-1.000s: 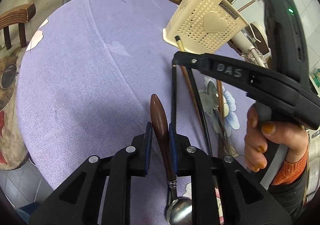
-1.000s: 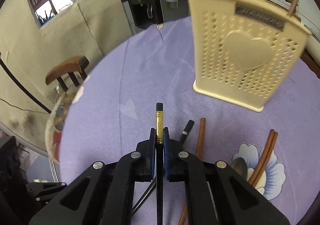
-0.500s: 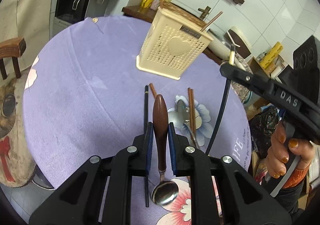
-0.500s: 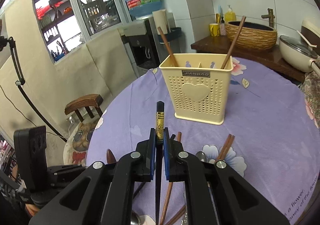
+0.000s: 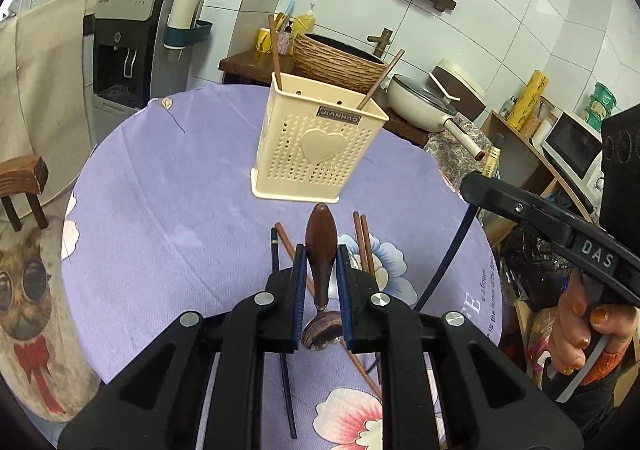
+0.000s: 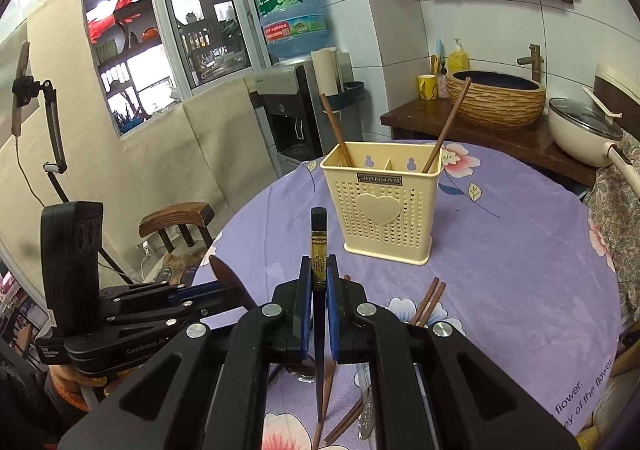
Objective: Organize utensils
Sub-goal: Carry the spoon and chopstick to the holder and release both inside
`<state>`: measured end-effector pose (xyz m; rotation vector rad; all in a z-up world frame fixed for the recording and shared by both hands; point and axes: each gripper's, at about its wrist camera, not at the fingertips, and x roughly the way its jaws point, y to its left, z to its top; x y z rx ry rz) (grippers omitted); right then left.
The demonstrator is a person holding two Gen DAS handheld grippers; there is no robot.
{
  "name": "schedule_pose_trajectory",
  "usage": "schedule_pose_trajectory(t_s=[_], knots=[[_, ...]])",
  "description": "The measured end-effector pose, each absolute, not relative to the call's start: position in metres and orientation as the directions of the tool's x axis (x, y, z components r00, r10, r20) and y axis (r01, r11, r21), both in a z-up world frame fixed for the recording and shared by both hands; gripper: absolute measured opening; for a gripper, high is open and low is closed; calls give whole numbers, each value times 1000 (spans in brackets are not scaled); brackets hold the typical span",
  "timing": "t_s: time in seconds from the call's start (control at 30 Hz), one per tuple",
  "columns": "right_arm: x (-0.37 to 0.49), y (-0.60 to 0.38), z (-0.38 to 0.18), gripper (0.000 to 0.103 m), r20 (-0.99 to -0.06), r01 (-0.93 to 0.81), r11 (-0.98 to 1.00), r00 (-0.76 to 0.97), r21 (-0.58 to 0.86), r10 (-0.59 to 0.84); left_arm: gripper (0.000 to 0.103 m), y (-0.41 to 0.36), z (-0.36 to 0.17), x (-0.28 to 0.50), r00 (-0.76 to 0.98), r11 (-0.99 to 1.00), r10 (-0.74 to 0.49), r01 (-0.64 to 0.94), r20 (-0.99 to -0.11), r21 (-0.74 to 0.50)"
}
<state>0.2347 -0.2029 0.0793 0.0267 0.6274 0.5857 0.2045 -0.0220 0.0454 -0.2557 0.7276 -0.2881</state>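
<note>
My left gripper [image 5: 320, 262] is shut on a spoon with a brown wooden handle [image 5: 320, 242], held above the table, bowl hanging toward me. My right gripper [image 6: 319, 274] is shut on a black chopstick with a gold band [image 6: 318, 250], also lifted; it shows at the right of the left wrist view [image 5: 492, 185]. The cream perforated utensil holder [image 5: 316, 153] stands upright on the purple tablecloth [image 5: 160, 209] ahead of both grippers, with two brown chopsticks [image 6: 448, 121] in it. Loose brown chopsticks [image 5: 362, 242], a black chopstick [image 5: 275, 250] and a metal spoon [image 6: 366, 410] lie on the cloth below.
The round table's edge [image 5: 494, 250] runs close on the right. A wooden chair [image 6: 176, 217] stands left of the table. A counter with a woven basin [image 6: 496, 97] and a lidded pan [image 6: 580, 129] is behind. A water dispenser [image 5: 128, 49] stands at back left.
Both grippers have risen and pulled back from the table with their utensils. The holder now appears farther off and fully in view, from above its rim level.
</note>
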Motion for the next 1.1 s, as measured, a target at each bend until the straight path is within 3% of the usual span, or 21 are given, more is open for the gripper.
schedule_pose_trajectory(t_s=[0.4,0.63,0.87,0.97,1.1], knots=[[247,-203,111,7,-509,-489,858,704,157,495,15,-15,86,245,740,931,-341,182,-579,-317],[272,-207,182,7,-361,-417,904,832,91,421,15,-11,164,286,816,933,-318,181,-483,-310],[320,-221,238,7,-237,-313,938,910,146,341,15,-22,226,337,866,951,-249,135,-433,-278],[340,-222,234,7,-219,-262,953,931,152,291,15,-26,227,361,873,962,-202,91,-444,-258],[368,-224,193,7,-282,-226,956,920,184,272,15,-30,198,388,857,971,-156,42,-491,-236]])
